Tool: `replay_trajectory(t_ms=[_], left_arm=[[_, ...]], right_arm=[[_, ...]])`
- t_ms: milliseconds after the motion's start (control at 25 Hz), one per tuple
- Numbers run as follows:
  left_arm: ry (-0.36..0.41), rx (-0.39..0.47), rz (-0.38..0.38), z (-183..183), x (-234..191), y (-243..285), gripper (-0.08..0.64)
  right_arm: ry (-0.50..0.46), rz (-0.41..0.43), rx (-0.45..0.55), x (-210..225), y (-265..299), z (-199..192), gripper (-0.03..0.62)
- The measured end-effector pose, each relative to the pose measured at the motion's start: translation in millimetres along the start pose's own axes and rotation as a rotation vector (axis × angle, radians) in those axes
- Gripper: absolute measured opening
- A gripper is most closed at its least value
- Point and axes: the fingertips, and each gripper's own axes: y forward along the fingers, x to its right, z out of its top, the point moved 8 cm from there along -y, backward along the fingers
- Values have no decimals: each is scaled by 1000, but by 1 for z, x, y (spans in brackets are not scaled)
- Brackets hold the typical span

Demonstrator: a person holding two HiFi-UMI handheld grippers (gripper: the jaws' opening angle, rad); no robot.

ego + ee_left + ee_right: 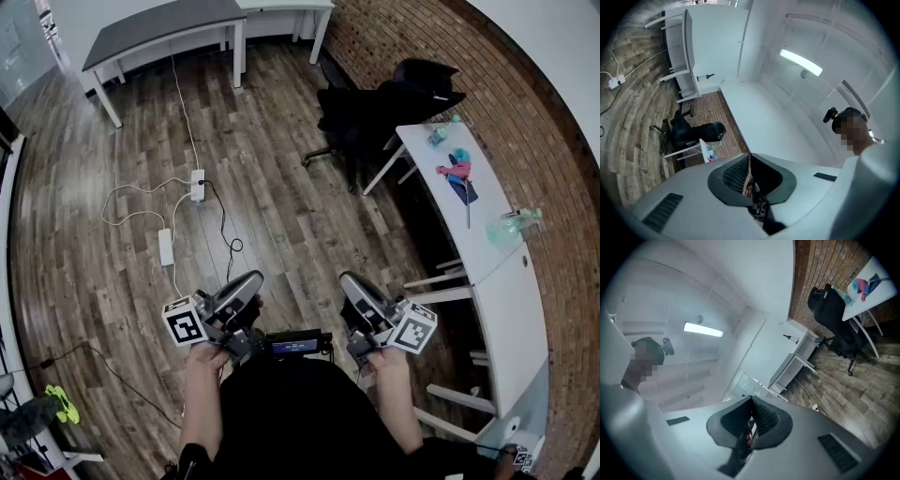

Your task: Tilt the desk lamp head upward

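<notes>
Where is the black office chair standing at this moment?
In the head view the black office chair stands in the upper right, at the far end of the white desk that runs along the brick wall.

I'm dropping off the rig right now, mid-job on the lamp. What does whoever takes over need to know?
Left gripper: shut, empty, held close in front of the body.
Right gripper: shut, empty, held the same way.
Lamp: not within reach. A small dark lamp-like shape stands on the far white desk, too small to be sure.
The near white desk on the right shows a bottle and small items, no lamp.
Done: nothing yet.
Left: walk to the lamp, grip its head, tilt it upward.
</notes>
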Motion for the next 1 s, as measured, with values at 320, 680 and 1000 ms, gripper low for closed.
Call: replay_trajectory(t_ms=[320,680,1000], left_arm=[[-8,-5,-21,2,-4,-2,11],[-19,11,-19,22,-17,-8,11],[-11,52,23,49,-34,-11,11]], right_arm=[[10,-22,5,3,-4,-3,14],[-21,-48,18,9,15,6,14],[-25,-60,24,31,36,28,14]])
